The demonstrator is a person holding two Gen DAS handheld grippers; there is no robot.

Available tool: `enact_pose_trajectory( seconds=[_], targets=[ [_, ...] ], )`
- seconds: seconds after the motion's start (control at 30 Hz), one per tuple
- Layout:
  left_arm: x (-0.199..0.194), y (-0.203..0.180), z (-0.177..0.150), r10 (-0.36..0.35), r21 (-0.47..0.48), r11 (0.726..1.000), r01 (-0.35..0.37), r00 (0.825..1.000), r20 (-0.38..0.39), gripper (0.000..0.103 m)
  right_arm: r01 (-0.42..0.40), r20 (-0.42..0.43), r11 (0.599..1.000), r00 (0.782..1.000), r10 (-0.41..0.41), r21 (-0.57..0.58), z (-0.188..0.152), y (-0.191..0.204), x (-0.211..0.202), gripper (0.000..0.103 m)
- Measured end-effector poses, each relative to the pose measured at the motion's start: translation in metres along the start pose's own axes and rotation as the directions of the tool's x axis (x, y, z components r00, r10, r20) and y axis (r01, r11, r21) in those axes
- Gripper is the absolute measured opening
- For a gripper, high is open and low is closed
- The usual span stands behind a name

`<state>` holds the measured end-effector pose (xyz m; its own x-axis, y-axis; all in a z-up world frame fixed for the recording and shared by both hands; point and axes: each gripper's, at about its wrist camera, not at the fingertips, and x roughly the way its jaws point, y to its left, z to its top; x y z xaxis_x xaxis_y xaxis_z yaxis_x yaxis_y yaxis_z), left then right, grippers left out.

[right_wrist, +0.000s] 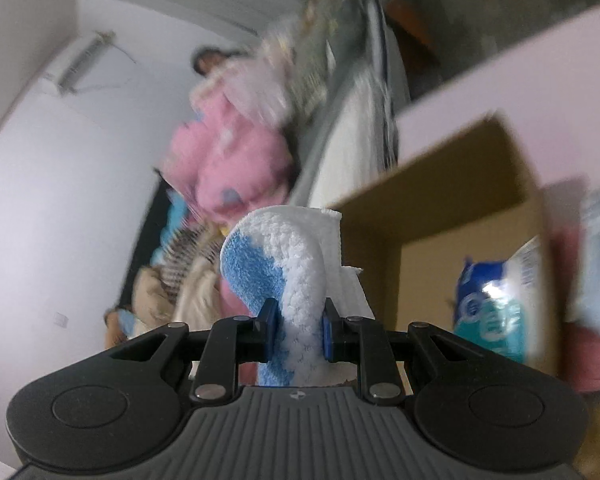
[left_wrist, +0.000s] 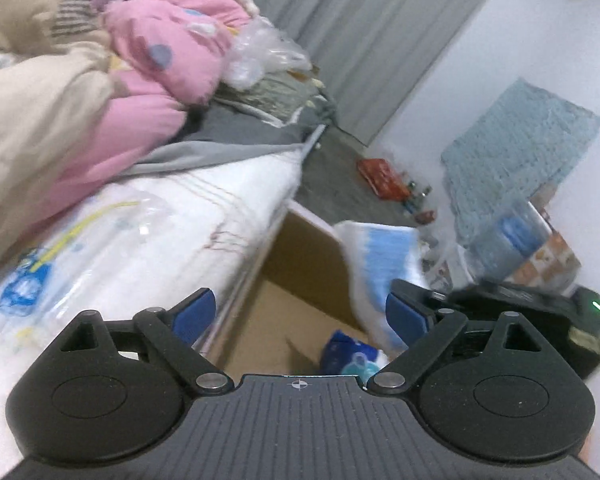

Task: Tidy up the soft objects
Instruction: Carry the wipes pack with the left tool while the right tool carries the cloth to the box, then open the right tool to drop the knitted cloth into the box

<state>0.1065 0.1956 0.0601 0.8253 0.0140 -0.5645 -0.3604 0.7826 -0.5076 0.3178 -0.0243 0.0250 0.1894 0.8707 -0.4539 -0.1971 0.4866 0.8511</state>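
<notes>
- Left wrist view: the bed (left_wrist: 204,200) fills the left half of the frame, with a pink quilt (left_wrist: 148,80) and a beige blanket (left_wrist: 32,128) heaped at upper left. Both look bulky, limp and light; one pinch would gather only a fold, so I judge they need a deep bite into a thick bunch, perhaps with both tools.
- The box (left_wrist: 300,276), brown cardboard and open-topped, sits at lower centre beside the bed edge, with a blue packet (left_wrist: 350,354) already inside. It looks stiff enough to take soft things dropped in.
- The cloth (right_wrist: 288,276), fluffy white with blue patches, stands at centre in the right wrist view and right of centre in the left wrist view, above the box's near side. It is soft and floppy: it bends over above the grip. It is probably very light, fuzzy rather than slippery, and not fragile.
- The right tool (right_wrist: 298,334) is closed partway, pads squeezing the cloth's lower part. A hold on the doubled thickness seems safest; a single edge might slip out.
- The left tool (left_wrist: 300,314) stands wide apart at bottom centre, with nothing between its pads, over the box's opening.
</notes>
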Motion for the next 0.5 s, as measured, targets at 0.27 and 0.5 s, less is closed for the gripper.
enact_pose_trajectory(
  seconds=[0.27, 0.5],
  targets=[
    [0.002, 0.027, 0.005, 0.029, -0.003, 1.0, -0.029, 0.999, 0.02, 0.093, 0.219, -0.083, 0.975, 0.973, -0.216, 0.038, 0.004, -0.007, 0.099, 0.051],
    [0.014, 0.038, 0.002, 0.024, -0.005, 1.0, -0.024, 1.0, 0.001, 0.093, 0.39, -0.044, 0.919, 0.921, -0.388, 0.053, 0.01, -0.029, 0.136, 0.051]
  ],
)
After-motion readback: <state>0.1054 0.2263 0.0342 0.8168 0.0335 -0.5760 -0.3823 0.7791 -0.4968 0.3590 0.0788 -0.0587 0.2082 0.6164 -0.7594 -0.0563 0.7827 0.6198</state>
